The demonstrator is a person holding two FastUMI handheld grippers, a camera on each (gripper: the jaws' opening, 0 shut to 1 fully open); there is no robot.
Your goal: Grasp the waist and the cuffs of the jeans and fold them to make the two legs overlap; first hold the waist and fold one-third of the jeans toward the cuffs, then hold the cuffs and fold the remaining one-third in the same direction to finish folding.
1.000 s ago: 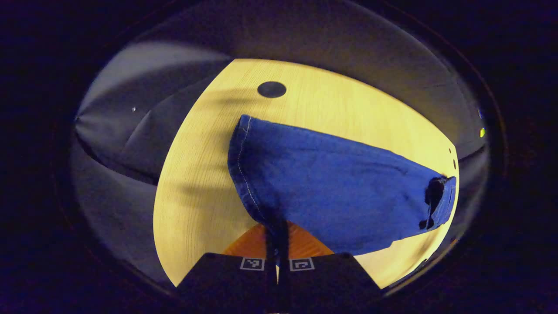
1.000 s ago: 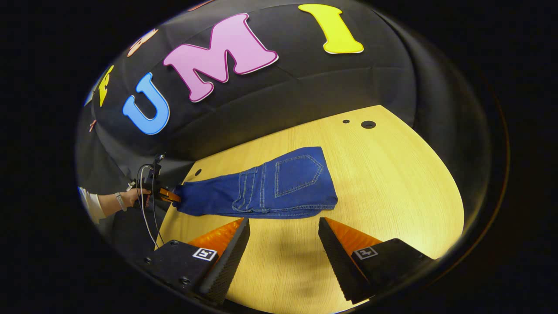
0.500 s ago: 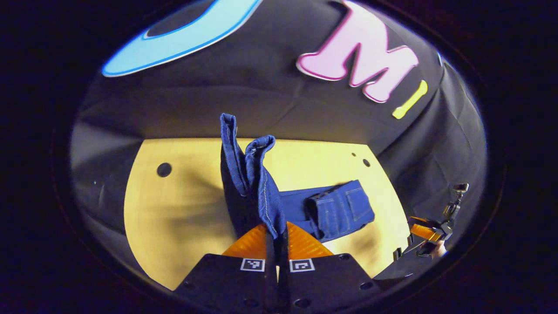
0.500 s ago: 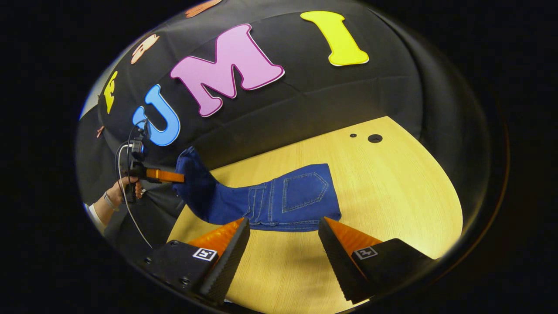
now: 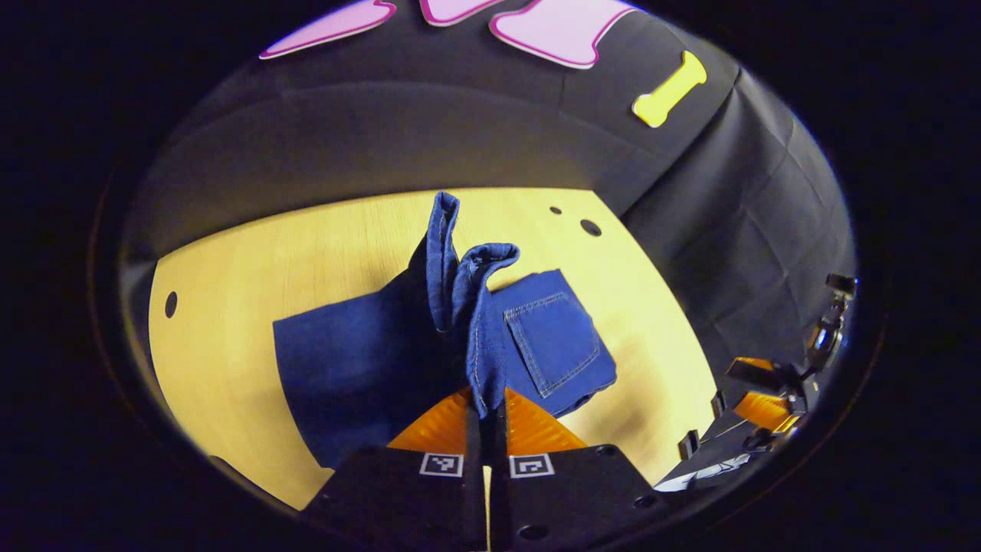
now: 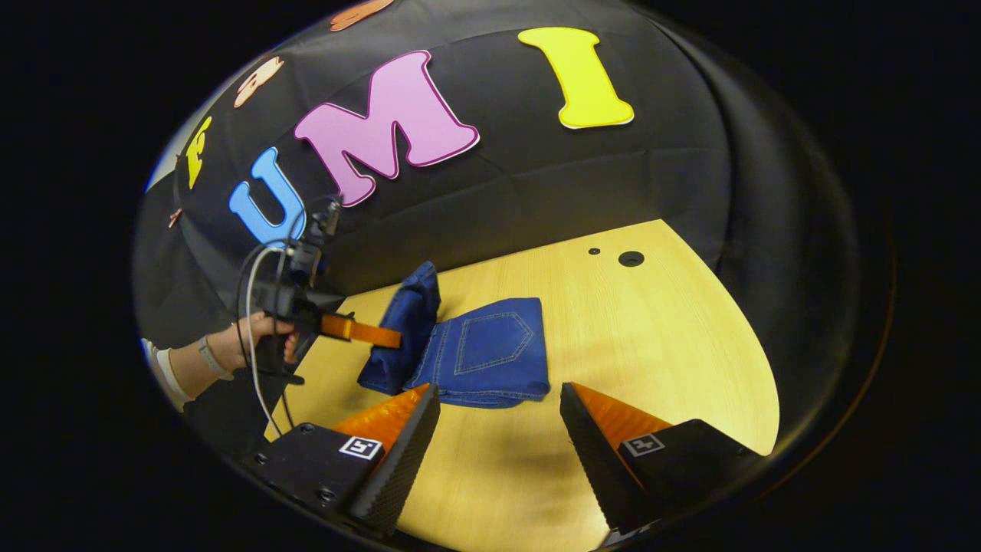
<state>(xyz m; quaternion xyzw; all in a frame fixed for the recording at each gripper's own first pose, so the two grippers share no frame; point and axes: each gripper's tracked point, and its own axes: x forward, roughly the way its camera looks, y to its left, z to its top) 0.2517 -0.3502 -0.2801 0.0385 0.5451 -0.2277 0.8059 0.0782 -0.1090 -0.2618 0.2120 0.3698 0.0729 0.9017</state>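
Observation:
The blue jeans (image 5: 552, 345) lie on the pale wooden table (image 5: 230, 307), the waist part folded over with a back pocket facing up. My left gripper (image 5: 484, 410) is shut on the cuffs (image 5: 460, 261), which stand up bunched above its fingers while the legs (image 5: 345, 360) trail down to the table. In the right gripper view the left gripper (image 6: 387, 337), held by a hand (image 6: 230, 353), holds the cuffs (image 6: 410, 310) in the air beside the folded waist part (image 6: 490, 353). My right gripper (image 6: 498, 452) is open and holds nothing, just in front of the jeans.
Small round holes (image 6: 631, 258) mark the table's far corner, and another hole (image 5: 170, 303) sits near its left edge. A cable (image 6: 253, 368) hangs from the left gripper. The right gripper (image 5: 759, 399) shows off the table's right edge. Black cloth walls surround the table.
The left gripper has lifted the cuffs off the table and carried them toward the folded waist part, doubling the legs over. The right gripper has stayed open and nearly still.

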